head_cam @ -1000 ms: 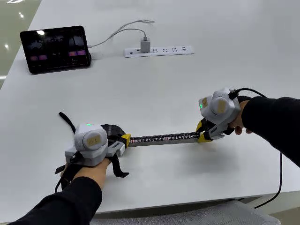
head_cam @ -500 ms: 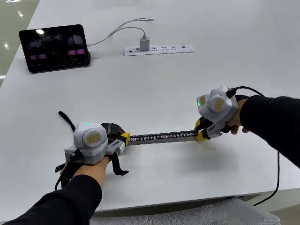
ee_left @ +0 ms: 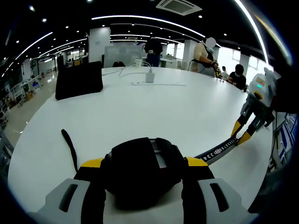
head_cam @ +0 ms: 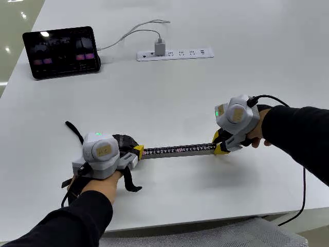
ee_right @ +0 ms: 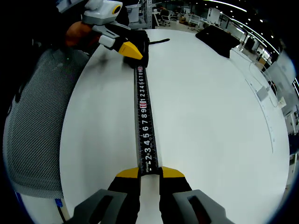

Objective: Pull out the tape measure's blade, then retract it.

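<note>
The black tape measure case (head_cam: 125,142) lies on the white table at the near left, and my left gripper (head_cam: 131,155) is shut on it. In the left gripper view the case (ee_left: 142,170) sits between the yellow-tipped jaws of the left gripper (ee_left: 144,164). The blade (head_cam: 177,150) runs flat along the table to the right, numbers up. My right gripper (head_cam: 218,149) is shut on the blade's tip. In the right gripper view the blade (ee_right: 142,116) stretches from my right gripper (ee_right: 149,173) to the case (ee_right: 140,46) and the left gripper (ee_right: 125,48).
A dark tablet (head_cam: 60,51) stands at the far left. A white power strip (head_cam: 177,53) with a plugged charger and cable lies at the back. The case's black strap (head_cam: 73,131) trails left. A mesh chair (head_cam: 205,234) is at the table's near edge. People stand far behind (ee_left: 205,56).
My right gripper has moved a little to the left, toward the case, still holding the blade's tip, so the exposed blade is slightly shorter. The left gripper has stayed on the case.
</note>
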